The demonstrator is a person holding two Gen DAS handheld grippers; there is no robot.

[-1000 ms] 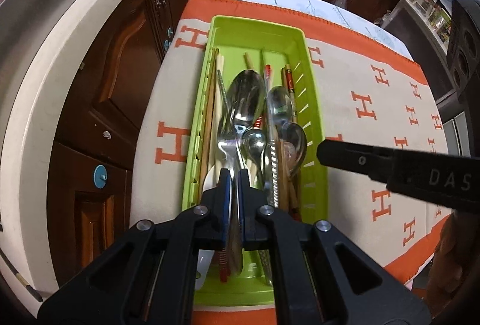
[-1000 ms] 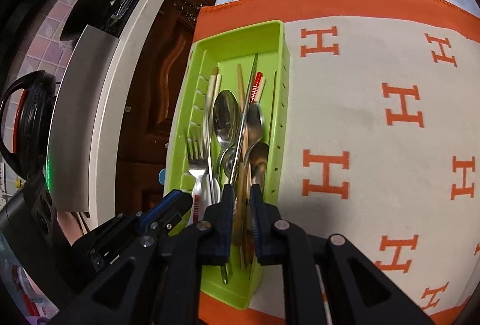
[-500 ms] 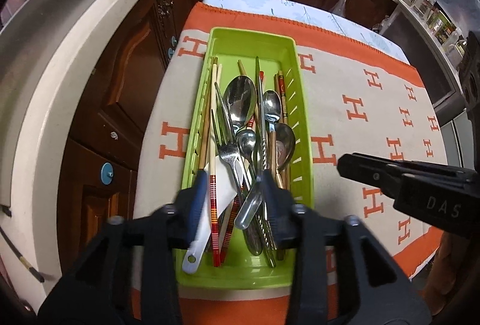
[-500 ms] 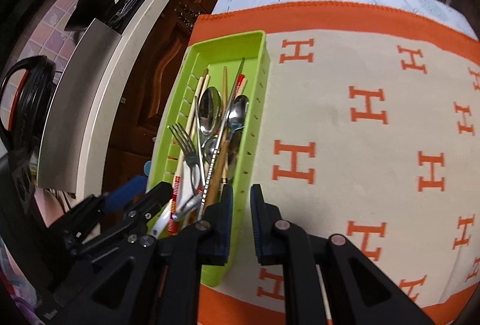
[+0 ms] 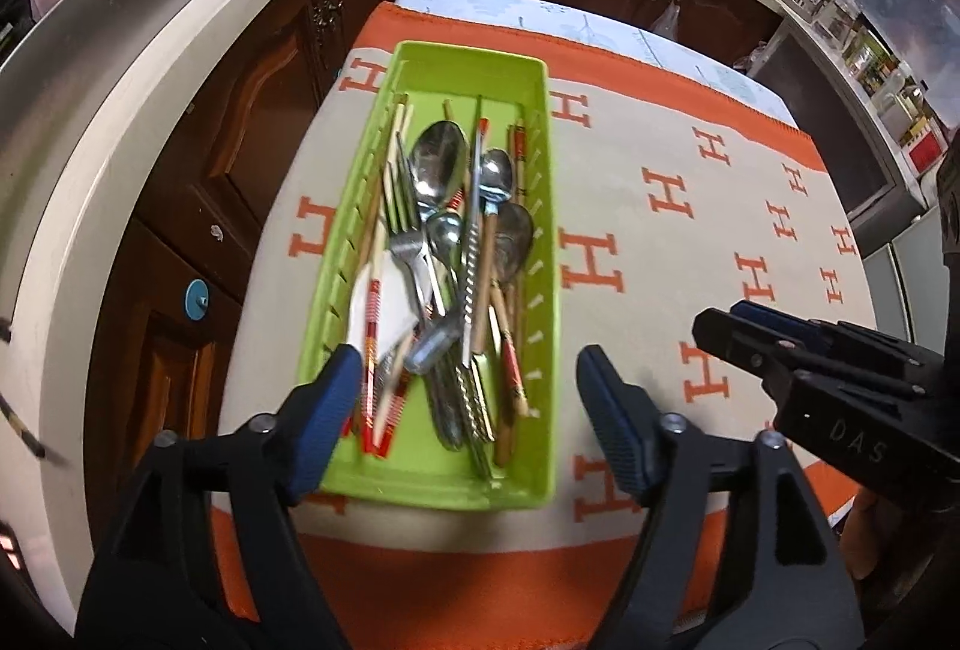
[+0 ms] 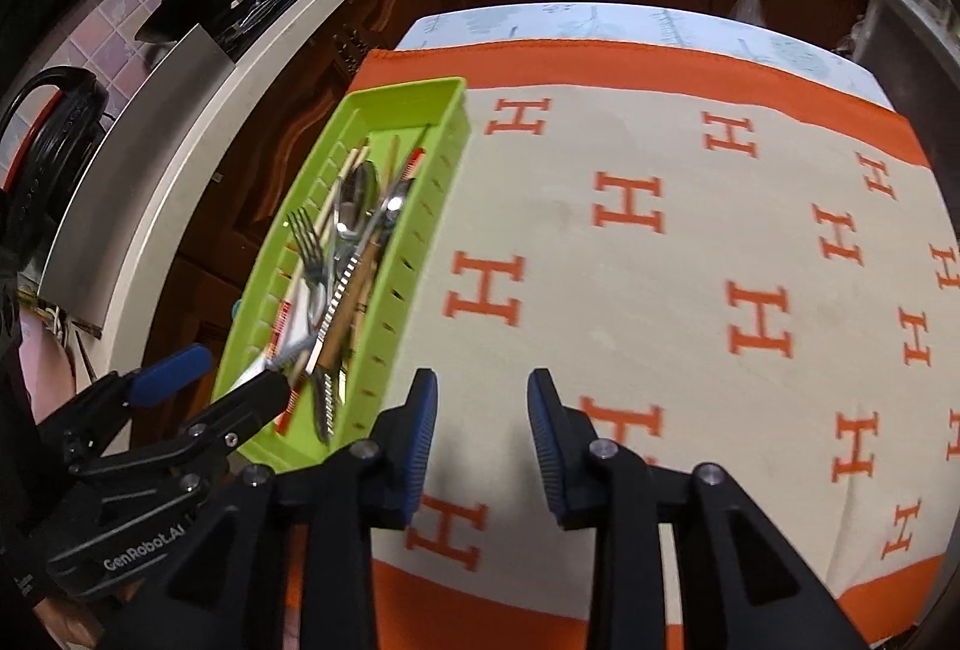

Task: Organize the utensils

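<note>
A lime green utensil tray lies along the left side of the table. It holds a jumble of spoons, a fork, chopsticks, a twisted-handle knife and a white spoon. My left gripper hangs open above the tray's near end, nothing between its fingers. My right gripper is open over the bare cloth just right of the tray; in the left wrist view it shows at the right.
An orange-bordered cream cloth with orange H marks covers the table. Dark wooden cabinets under a pale curved counter run along the left and back. A black kettle stands on the counter at left.
Both grippers opened and pulled back from the tray. The left one went from shut over the utensils to wide open; the right one moved off the tray rightward onto the cloth and opened.
</note>
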